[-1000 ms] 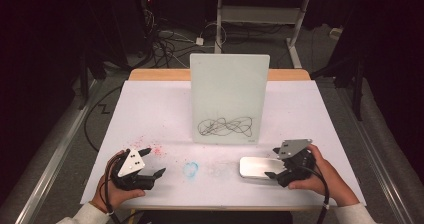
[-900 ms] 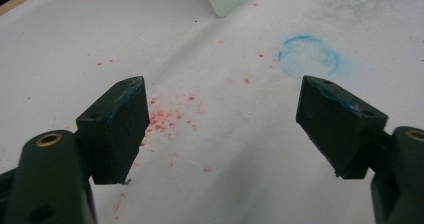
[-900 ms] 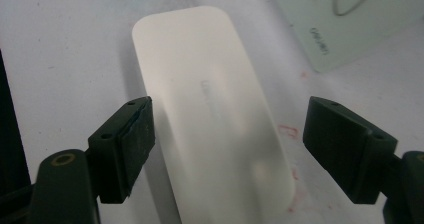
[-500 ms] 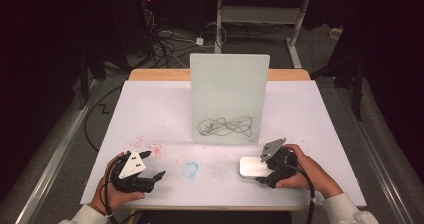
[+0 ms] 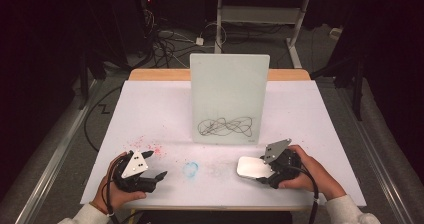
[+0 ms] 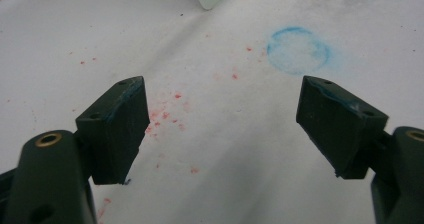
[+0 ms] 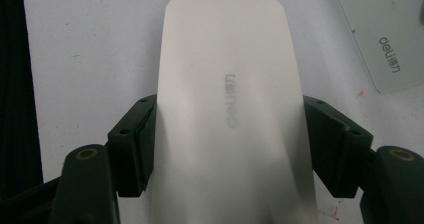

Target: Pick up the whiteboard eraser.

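Observation:
A white rounded eraser block [image 5: 250,166] lies flat on the table's front right. My right gripper [image 5: 262,173] has just been closing, and its jaws now press both long sides of the eraser [image 7: 225,59], so the right gripper [image 7: 230,139] is shut on it. An upright white board [image 5: 229,99] with a black scribble [image 5: 226,126] stands in the middle; its lower corner [image 7: 385,44] lies just past the eraser. At the front left my left gripper [image 5: 156,165] rests open. In the left gripper view the left gripper [image 6: 222,124] holds nothing between its jaws.
A white sheet [image 5: 150,114] covers the table. It carries a faint blue ring stain [image 5: 190,169] between the grippers and red specks [image 5: 150,146] near the left one. The blue ring [image 6: 298,50] lies ahead of the left jaws. Cables and a desk frame stand on the floor behind.
The right gripper slid left onto the white eraser and its jaws closed on it. The left gripper and the board stayed where they were.

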### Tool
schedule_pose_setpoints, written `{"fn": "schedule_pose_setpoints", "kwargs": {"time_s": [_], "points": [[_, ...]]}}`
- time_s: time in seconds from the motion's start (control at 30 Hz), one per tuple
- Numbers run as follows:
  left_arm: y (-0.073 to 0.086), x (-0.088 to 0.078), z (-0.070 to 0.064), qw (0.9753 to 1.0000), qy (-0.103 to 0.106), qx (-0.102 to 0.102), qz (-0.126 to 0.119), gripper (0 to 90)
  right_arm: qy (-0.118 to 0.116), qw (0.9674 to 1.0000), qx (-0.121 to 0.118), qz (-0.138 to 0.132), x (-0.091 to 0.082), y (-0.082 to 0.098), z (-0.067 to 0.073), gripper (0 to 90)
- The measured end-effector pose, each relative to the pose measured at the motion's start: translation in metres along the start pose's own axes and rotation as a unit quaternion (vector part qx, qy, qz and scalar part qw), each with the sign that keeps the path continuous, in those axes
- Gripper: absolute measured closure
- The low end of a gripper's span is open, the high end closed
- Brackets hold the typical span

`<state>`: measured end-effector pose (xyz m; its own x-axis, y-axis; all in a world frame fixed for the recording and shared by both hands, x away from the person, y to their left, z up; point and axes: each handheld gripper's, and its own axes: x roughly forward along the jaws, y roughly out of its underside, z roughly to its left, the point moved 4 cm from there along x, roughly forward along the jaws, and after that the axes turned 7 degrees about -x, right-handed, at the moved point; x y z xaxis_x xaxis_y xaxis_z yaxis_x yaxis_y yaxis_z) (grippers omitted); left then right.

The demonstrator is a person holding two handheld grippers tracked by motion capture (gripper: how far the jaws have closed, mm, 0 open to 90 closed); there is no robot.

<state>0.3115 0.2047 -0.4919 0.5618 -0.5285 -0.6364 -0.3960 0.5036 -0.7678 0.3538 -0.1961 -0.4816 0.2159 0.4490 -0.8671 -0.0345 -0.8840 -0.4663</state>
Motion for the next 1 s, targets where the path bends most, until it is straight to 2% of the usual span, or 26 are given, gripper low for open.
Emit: {"fn": "schedule_pose_setpoints", "kwargs": {"time_s": [0.13,0.23,0.3,0.33,0.37,0.47,0.53,0.57,0.63,0.67,0.7,0.73,0.8,0.83,0.87,0.9,0.93,1.0], "points": [[0.0,-0.001,0.0,1.0,-0.002,0.0,-0.002,20.4,0.002,0.9999,-0.007,-0.01,-0.003,-0.004,0.003,31.0],[0.0,-0.002,0.0,1.0,-0.001,-0.001,-0.005,20.4,0.022,0.9996,-0.013,-0.012,-0.006,-0.011,0.007,31.0],[0.0,-0.002,0.0,1.0,-0.003,-0.001,-0.006,20.4,0.025,0.9994,-0.018,-0.017,-0.006,-0.013,0.008,31.1],[0.0,-0.002,0.0,1.0,-0.003,-0.001,-0.006,20.4,0.038,0.9988,-0.024,-0.021,-0.006,-0.015,0.009,31.1],[0.0,-0.002,0.0,1.0,-0.003,-0.001,-0.006,20.4,0.038,0.9988,-0.024,-0.021,-0.006,-0.015,0.009,31.1],[0.0,-0.003,0.001,1.0,-0.003,-0.002,-0.007,20.4,0.077,0.996,-0.026,-0.037,-0.009,-0.022,0.01,31.1],[-0.001,-0.003,0.002,0.9999,-0.002,-0.006,-0.01,20.4,0.113,0.9922,-0.03,-0.045,-0.011,-0.025,0.008,31.1],[-0.001,-0.003,0.002,0.9999,0.001,-0.009,-0.012,20.4,0.113,0.9922,-0.03,-0.045,-0.011,-0.025,0.008,31.1],[-0.001,-0.005,0.001,0.9998,0.004,-0.012,-0.016,20.2,0.149,0.987,-0.037,-0.048,-0.012,-0.028,0.004,31.1],[-0.002,-0.005,0.001,0.9998,0.004,-0.012,-0.018,19.3,0.179,0.982,-0.036,-0.048,-0.013,-0.029,-0.001,31.1],[-0.002,-0.005,0.0,0.9997,0.004,-0.012,-0.018,19.3,0.194,0.9792,-0.032,-0.05,-0.015,-0.03,-0.003,31.1],[-0.002,-0.005,0.0,0.9997,0.004,-0.012,-0.018,19.3,0.194,0.9792,-0.032,-0.05,-0.015,-0.03,-0.003,31.1],[-0.001,-0.005,0.001,0.9998,0.003,-0.014,-0.016,19.3,0.216,0.9741,-0.025,-0.062,-0.018,-0.032,-0.007,31.1],[-0.001,-0.005,0.001,0.9997,0.002,-0.015,-0.017,19.3,0.236,0.9687,-0.016,-0.077,-0.022,-0.033,-0.011,31.1],[-0.001,-0.006,0.002,0.9997,0.002,-0.016,-0.018,19.3,0.236,0.9687,-0.016,-0.077,-0.022,-0.033,-0.011,31.1],[-0.001,-0.006,0.002,0.9997,0.001,-0.017,-0.019,19.3,0.243,0.9664,-0.015,-0.083,-0.024,-0.034,-0.013,31.1],[-0.001,-0.007,0.003,0.9996,0.0,-0.017,-0.021,19.3,0.257,0.9617,-0.008,-0.095,-0.027,-0.035,-0.017,31.1],[0.0,-0.008,0.004,0.9993,0.007,-0.022,-0.029,19.3,0.265,0.9589,-0.003,-0.101,-0.029,-0.035,-0.02,31.1]]}}
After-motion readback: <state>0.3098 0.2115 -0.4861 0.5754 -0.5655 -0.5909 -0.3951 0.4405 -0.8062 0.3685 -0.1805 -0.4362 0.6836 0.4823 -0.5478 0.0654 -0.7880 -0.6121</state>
